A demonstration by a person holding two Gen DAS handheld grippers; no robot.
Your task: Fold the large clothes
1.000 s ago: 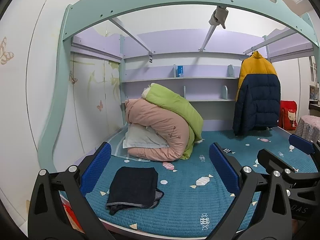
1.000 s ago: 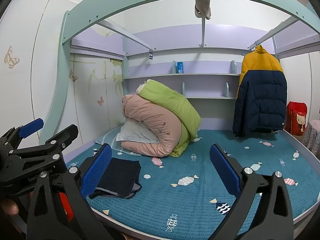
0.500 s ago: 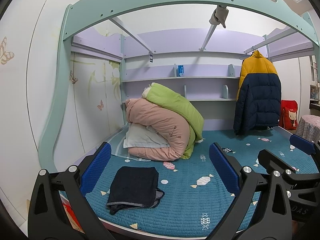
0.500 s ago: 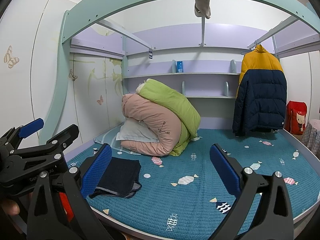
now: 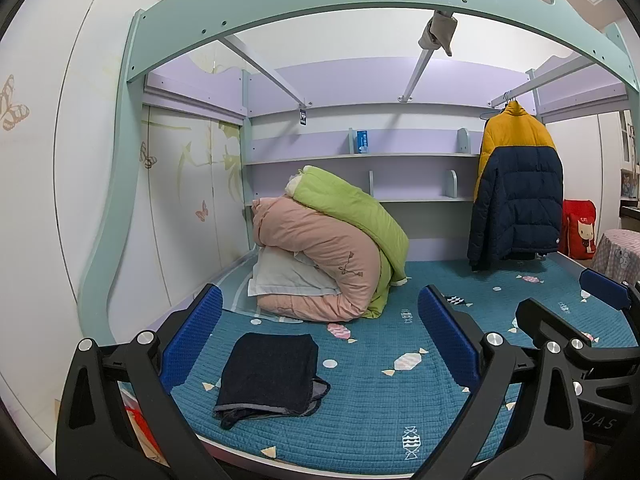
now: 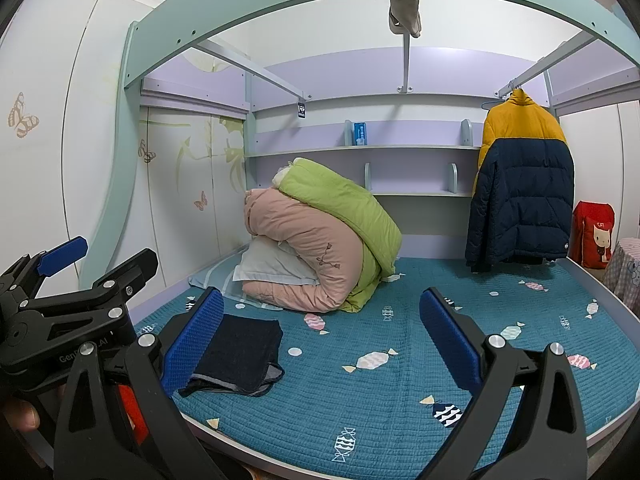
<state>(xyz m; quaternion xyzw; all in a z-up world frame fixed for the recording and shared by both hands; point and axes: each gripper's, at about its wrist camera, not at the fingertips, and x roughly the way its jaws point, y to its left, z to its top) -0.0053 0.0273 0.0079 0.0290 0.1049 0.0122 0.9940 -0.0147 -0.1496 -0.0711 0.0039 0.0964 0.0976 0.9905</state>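
A dark navy garment lies folded in a neat rectangle on the teal bed cover, near the front left edge; it also shows in the right wrist view. My left gripper is open and empty, held back from the bed above the garment. My right gripper is open and empty, to the right of the garment. The left gripper shows at the left of the right wrist view, and the right gripper at the right of the left wrist view.
A pile of pink and green duvets on a pillow sits at the back left. A yellow and navy puffer jacket hangs at the back right. Shelves line the back wall. A red bag stands far right.
Both grippers have drifted very slightly; the view is almost unchanged. The folded garment has not moved.
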